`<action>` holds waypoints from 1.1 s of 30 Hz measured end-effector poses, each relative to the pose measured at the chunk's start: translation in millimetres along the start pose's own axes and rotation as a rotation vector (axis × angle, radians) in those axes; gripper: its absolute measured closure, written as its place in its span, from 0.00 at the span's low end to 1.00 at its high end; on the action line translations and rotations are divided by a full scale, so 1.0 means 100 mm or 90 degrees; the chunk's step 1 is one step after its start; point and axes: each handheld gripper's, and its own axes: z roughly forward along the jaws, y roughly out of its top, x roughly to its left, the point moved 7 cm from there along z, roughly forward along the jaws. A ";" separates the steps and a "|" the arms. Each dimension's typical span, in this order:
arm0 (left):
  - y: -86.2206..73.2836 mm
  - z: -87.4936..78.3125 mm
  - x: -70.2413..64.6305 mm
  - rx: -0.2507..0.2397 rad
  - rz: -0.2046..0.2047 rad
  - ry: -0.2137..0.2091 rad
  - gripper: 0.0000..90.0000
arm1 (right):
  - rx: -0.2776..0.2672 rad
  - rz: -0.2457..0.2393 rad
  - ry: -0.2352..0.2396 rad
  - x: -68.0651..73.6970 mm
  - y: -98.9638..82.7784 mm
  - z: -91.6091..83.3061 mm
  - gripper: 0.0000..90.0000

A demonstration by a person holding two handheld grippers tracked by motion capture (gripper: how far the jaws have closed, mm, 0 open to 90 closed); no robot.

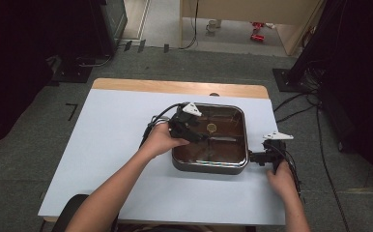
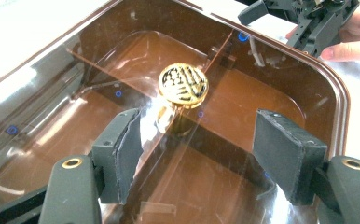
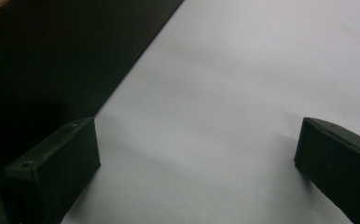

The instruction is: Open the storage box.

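Observation:
A square brown tray [image 1: 208, 167] with inner dividers stands right of the table's middle, under a clear lid with a round gold knob [image 1: 212, 127]. My left gripper [image 1: 201, 137] reaches over the tray's left rim. In the left gripper view its jaws [image 2: 199, 140] stand apart just above the lid, with the gold knob [image 2: 183, 85] a little beyond them and nothing gripped. My right gripper [image 1: 253, 157] rests by the tray's right side, and its jaws [image 3: 197, 154] are wide apart over bare white table. The tray's dark wall [image 3: 52, 56] lies to their left.
A white sheet [image 1: 112, 145] covers the table, whose wooden far edge [image 1: 175, 87] shows. Cables [image 1: 295, 104] and dark stands sit on the floor to the right and at the far left. The other hand [image 2: 350, 42] shows past the tray's far corner.

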 end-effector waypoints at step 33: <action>0.08 0.38 0.06 0.019 0.007 0.017 0.66 | 0.001 0.001 0.000 0.00 0.00 0.00 0.00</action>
